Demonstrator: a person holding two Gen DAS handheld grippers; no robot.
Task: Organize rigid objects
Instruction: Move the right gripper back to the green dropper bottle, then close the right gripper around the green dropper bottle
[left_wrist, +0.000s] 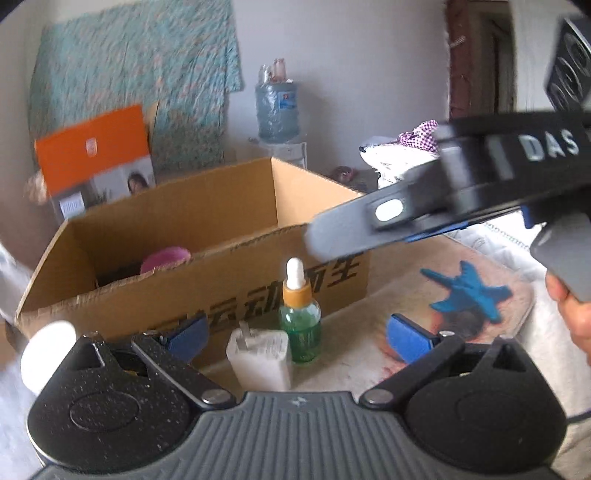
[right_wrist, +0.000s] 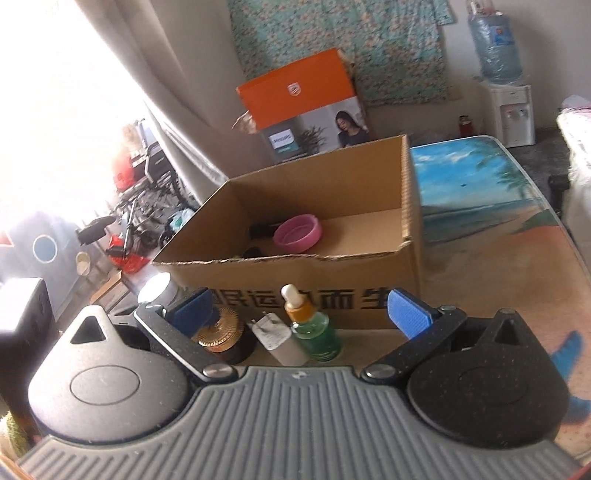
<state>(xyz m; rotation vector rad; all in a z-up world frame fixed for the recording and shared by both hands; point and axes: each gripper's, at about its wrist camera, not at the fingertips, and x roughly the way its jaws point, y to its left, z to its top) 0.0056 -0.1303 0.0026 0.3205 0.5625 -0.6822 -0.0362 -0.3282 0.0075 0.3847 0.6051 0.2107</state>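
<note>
- Left tool (left_wrist: 299, 338) is spread open, holding nothing; right tool (right_wrist: 301, 314) likewise.
- White charger (left_wrist: 260, 360) and green dropper bottle (left_wrist: 300, 325) stand just beside each other on the counter (left_wrist: 369, 354), near the tools.
- Behind them, the cardboard box (right_wrist: 295, 291) holds a pink bowl (right_wrist: 297, 233).

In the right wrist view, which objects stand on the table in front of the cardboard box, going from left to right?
Shiny silver round cap → gold ribbed disc on a black base → white plug-in charger → green glass dropper bottle with an orange collar. Behind them stands the open brown cardboard box.
</note>
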